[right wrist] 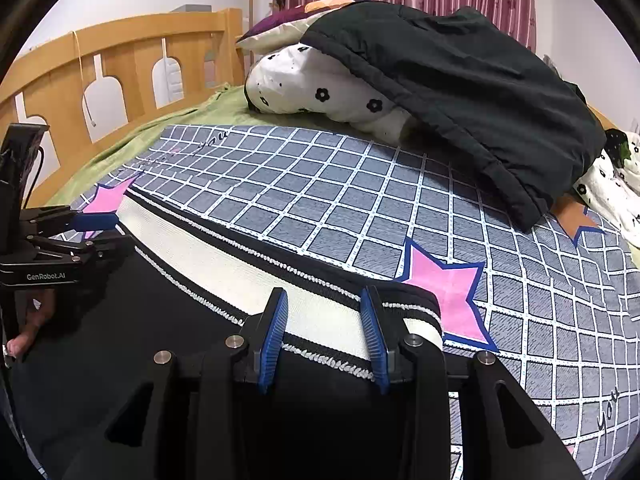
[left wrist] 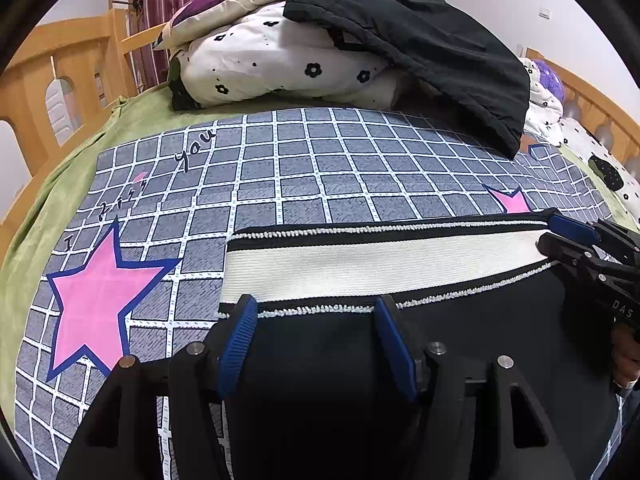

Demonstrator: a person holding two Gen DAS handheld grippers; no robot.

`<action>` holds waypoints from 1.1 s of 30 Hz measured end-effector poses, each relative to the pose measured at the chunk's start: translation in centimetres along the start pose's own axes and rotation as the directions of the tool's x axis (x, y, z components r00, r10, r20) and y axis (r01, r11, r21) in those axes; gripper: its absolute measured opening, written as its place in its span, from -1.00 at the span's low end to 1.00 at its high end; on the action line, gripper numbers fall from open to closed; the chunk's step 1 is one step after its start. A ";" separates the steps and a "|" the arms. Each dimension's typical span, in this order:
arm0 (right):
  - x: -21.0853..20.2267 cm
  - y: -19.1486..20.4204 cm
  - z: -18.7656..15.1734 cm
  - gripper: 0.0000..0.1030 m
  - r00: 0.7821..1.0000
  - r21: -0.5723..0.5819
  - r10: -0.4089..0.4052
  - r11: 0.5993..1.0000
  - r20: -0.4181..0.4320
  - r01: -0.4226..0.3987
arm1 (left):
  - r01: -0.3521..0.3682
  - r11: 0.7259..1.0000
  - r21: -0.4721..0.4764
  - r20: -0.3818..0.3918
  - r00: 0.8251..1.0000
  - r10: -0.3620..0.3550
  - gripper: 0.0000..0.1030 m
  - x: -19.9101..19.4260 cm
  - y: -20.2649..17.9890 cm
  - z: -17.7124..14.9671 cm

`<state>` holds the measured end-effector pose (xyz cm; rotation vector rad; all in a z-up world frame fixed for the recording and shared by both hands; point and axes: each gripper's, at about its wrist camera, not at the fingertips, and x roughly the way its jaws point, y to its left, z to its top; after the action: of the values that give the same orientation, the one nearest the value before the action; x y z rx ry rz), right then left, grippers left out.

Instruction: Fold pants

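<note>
Grippers — left gripper [left wrist: 316, 312] and right gripper [right wrist: 324, 304] — both parted, straddling the pants' waistband [left wrist: 380, 264].

Black matt knit pants [left wrist: 460, 340] with ribbed cream elastic waistband [left wrist: 380, 264], edged in looped white stitching. Printed woven bedsheet [left wrist: 320, 168], matt, faintly textured. Green velvety underlay [left wrist: 60, 184] with soft sheen. Varnished smooth wooden bed frame [right wrist: 120, 48]. Matt quilted black jacket [right wrist: 460, 80]. Matt black plastic left gripper [left wrist: 316, 320] and right gripper [right wrist: 324, 312], ridged blue rubbery pads [left wrist: 240, 340], bright metal pins.
</note>
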<state>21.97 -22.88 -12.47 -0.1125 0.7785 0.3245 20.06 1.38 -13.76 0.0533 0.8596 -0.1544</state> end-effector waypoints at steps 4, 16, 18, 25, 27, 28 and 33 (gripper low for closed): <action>0.0 0.2 0.0 -0.25 1.000 -0.006 -0.005 1.000 0.004 0.005 | 0.007 1.000 0.010 -0.003 1.000 -0.007 0.28 0.1 -0.2 0.0; 0.0 0.3 -0.2 -0.18 1.000 -0.022 0.002 1.000 0.014 -0.002 | 0.003 1.000 0.024 -0.002 1.000 -0.003 0.38 0.1 -0.5 -0.2; 0.0 0.3 -0.3 -0.17 1.000 -0.024 0.003 1.000 0.015 -0.002 | 0.007 1.000 0.025 -0.003 1.000 -0.007 0.40 0.1 -0.4 -0.1; 0.0 0.5 -0.3 -0.11 1.000 -0.040 -0.001 0.999 0.012 0.001 | 0.006 0.999 0.031 -0.006 1.000 -0.006 0.42 0.1 -0.5 -0.1; 0.0 0.6 -0.3 -0.10 1.000 -0.045 -0.003 0.999 0.010 0.003 | 0.005 1.000 0.030 -0.005 1.000 -0.005 0.41 0.0 -0.5 -0.1; 0.0 0.6 -0.3 -0.10 1.000 -0.046 -0.003 0.999 0.009 0.004 | 0.005 0.999 0.032 -0.004 1.000 -0.005 0.41 -0.1 -0.5 -0.1; -0.7 0.4 0.3 -0.10 1.000 -0.029 0.001 1.000 -0.029 -0.002 | 0.013 0.999 0.045 -0.013 1.000 -0.012 0.41 -0.8 -1.1 -0.1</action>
<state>21.58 -22.63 -11.80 -0.1441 0.8030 0.3367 19.28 0.42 -13.17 0.0916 0.8695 -0.1852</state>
